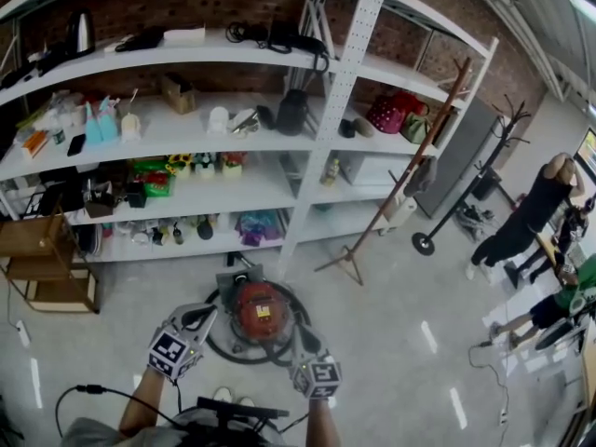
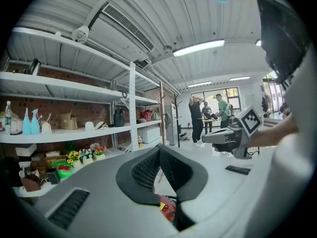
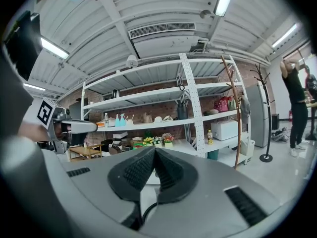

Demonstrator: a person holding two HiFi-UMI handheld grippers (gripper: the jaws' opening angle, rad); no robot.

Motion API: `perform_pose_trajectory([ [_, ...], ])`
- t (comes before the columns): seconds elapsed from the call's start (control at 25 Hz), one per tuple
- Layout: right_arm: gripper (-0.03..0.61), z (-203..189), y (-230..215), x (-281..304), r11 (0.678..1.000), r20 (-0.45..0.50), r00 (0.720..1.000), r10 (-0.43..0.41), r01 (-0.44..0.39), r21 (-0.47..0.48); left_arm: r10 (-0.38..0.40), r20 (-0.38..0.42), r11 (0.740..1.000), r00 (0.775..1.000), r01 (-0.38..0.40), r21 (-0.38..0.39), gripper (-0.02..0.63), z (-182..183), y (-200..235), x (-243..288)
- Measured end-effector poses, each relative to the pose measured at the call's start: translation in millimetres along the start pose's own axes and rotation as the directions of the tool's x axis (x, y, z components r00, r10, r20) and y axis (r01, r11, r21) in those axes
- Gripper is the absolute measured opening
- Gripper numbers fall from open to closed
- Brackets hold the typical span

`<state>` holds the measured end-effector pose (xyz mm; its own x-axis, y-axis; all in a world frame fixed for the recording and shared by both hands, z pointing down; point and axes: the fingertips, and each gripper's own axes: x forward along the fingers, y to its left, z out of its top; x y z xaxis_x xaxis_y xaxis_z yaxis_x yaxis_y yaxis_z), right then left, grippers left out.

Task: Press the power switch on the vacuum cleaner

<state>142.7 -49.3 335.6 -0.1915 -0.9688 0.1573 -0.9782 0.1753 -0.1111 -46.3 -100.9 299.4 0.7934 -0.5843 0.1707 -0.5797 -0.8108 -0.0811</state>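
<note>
Hovering over the vacuum cleaner [image 1: 259,311] with left gripper [image 2: 159,155] and right gripper [image 3: 154,155] both pressed together, empty. Likely heavy, rigid, steady on the floor [image 1: 400,343]; better poked than grasped.

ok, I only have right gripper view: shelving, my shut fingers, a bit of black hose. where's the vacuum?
Observer: Head view has it. The red round canister vacuum cleaner sits on the glossy grey floor, between the left gripper and the right gripper.
Operator: switch visible?
Observer: Not discernible. Only a small yellow label shows on the vacuum's top.
</note>
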Motion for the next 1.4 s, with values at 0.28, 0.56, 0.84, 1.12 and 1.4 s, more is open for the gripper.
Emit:
perform_pose_trajectory([
  [0.28,0.011,14,12,-2,1.0,0.002,1.0,0.011,-0.011,-0.001,0.019,0.017,1.0,1.0,-0.02,0.01,-0.008,11,6,-11],
  [0.56,0.011,7,12,-7,1.0,-0.011,1.0,0.003,-0.003,-0.004,0.028,0.022,1.0,0.999,-0.028,0.012,-0.008,7,8,-17],
  [0.84,0.011,4,12,-5,1.0,-0.017,1.0,0.006,-0.006,-0.006,0.034,0.027,0.999,0.999,-0.034,0.008,-0.008,7,12,-14],
  [1.12,0.009,1,17,0,1.0,0.003,1.0,0.018,-0.018,-0.025,0.023,0.029,1.0,0.999,-0.023,0.007,-0.008,8,11,-9],
  [1.4,0.009,-2,27,4,0.999,0.013,0.999,0.042,-0.042,-0.002,0.025,0.028,1.0,0.999,-0.025,0.006,-0.008,7,14,-10],
])
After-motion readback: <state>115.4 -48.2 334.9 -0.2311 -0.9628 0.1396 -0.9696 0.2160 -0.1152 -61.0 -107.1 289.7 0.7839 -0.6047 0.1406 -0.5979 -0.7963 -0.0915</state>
